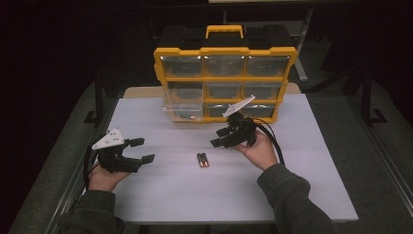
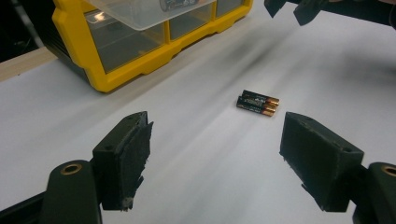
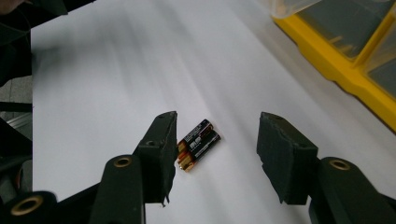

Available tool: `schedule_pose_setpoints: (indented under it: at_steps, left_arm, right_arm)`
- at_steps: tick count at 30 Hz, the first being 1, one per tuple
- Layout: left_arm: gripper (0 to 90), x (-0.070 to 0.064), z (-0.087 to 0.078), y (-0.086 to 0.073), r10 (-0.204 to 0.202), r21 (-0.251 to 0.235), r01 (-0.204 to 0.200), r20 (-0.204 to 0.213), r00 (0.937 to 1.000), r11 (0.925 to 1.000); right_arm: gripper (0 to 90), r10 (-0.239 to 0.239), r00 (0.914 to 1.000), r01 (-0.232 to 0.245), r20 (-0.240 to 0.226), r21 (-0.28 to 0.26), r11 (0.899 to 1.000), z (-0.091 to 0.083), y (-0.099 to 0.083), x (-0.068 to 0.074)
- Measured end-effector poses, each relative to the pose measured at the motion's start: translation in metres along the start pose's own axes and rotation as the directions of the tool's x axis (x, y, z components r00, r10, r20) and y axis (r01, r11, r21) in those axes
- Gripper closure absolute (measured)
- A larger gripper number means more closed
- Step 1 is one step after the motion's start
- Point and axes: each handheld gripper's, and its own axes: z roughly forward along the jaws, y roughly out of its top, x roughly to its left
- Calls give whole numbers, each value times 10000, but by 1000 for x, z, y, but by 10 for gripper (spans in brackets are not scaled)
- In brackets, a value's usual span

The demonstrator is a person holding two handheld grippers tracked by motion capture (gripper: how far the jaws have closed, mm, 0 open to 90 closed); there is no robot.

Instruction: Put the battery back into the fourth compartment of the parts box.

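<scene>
Setting reads as a lab or workshop test station, dimly lit. A white-topped table (image 1: 311, 161) stands alone on a grey floor (image 1: 380, 161), with dark metal frame legs (image 1: 99, 97) at either side and darkness beyond. A yellow parts organiser (image 1: 224, 83) with clear small drawers and a carry handle stands upright at the table's far edge; one drawer (image 1: 182, 109) is pulled out. No domestic furnishings visible.
</scene>
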Motion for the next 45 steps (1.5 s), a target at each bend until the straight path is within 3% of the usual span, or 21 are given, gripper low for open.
schedule_pose_setpoints:
  at_steps: [15,28,34,39,45]
  left_arm:
    - [237,1,-1,0,118,144,-118,-8,9999,9998]
    - [237,2,-1,0,120,166,-119,-4,9999,9998]
    - [238,2,-1,0,136,183,-136,12,9999,9997]
    - [237,2,-1,0,101,155,-100,-5,9999,9998]
    - [235,2,-2,0,95,154,-95,-8,10000,9998]
  right_arm:
    - [468,-102,9999,97,67,680,9976,31,-9,10]
    - [481,190,9998,-202,116,1156,9931,62,-17,13]
    - [512,-49,9997,18,240,1242,9923,72,-18,12]
    - [529,356,9986,-411,393,1495,9879,77,-20,12]
    - [570,422,9983,-482,408,1578,9863,81,-22,11]
